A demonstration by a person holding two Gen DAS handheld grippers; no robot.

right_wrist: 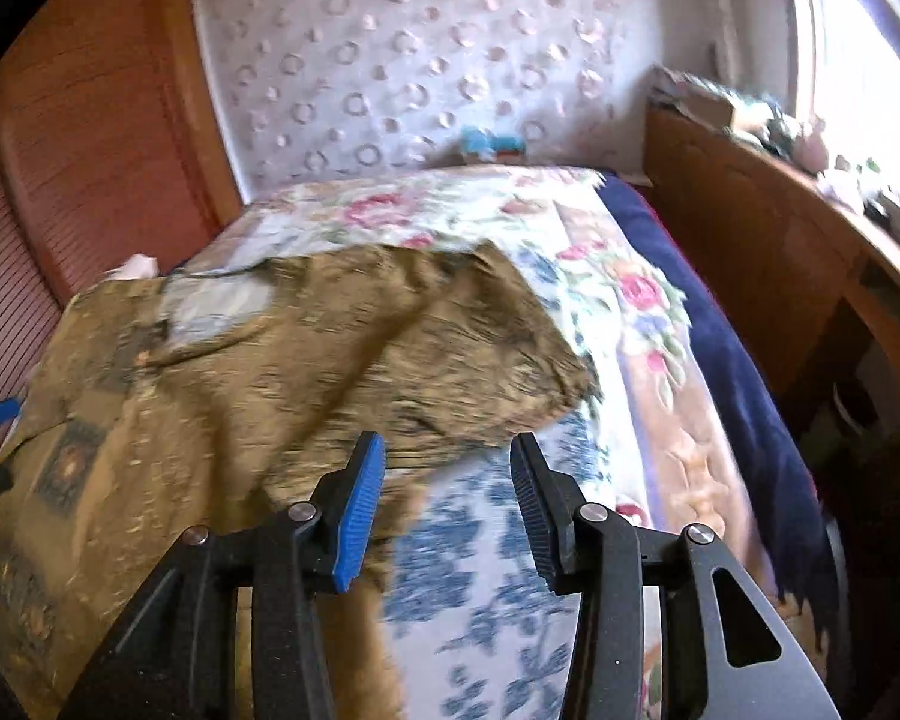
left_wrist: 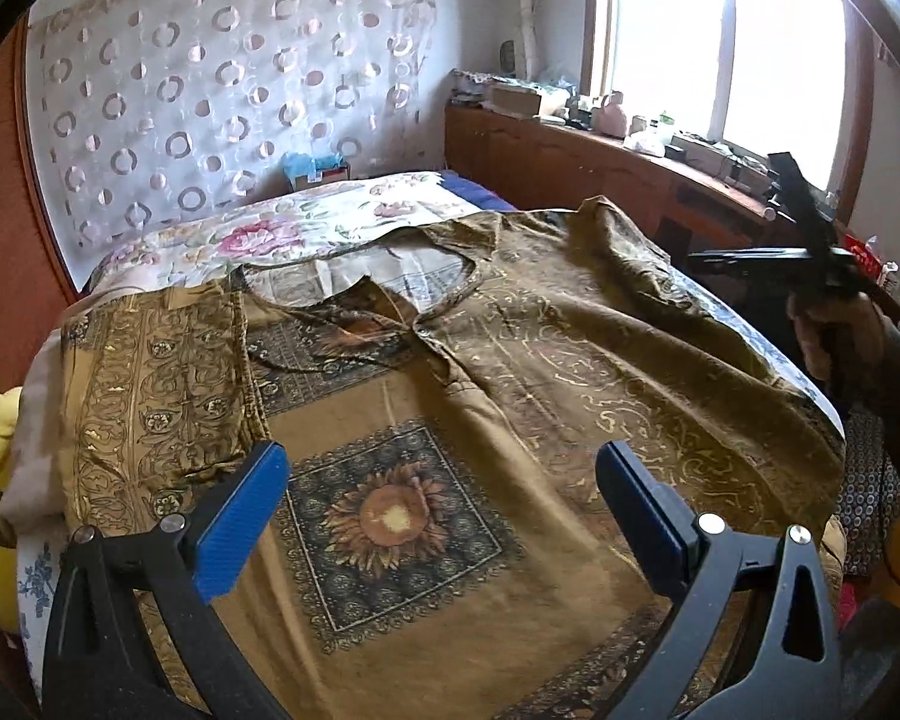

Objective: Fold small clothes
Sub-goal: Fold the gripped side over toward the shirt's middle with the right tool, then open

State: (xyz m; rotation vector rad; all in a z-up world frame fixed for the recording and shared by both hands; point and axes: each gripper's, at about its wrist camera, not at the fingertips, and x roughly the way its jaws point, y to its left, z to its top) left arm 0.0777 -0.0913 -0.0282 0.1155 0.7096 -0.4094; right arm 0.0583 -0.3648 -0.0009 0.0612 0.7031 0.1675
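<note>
The olive-brown patterned fabric top (left_wrist: pixel 450 396) lies spread on the floral-sheeted bed (left_wrist: pixel 306 228), one sleeve folded in. Left gripper (left_wrist: pixel 441 516) and right gripper (right_wrist: pixel 447 504) hover with jaws spread, empty. Next, I judge, the right sleeve (right_wrist: pixel 450 336) wants pinching.

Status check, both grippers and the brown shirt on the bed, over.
Left gripper open, empty, above shirt. Right gripper open, empty, at shirt's edge. Shirt spread on floral bedspread, one sleeve folded in. Nothing in the way.

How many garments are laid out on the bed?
1: a brown patterned shirt spread across the floral bedspread, its sunflower print between the open left gripper; the right gripper hangs open over its edge. Others could lie underneath.
</note>
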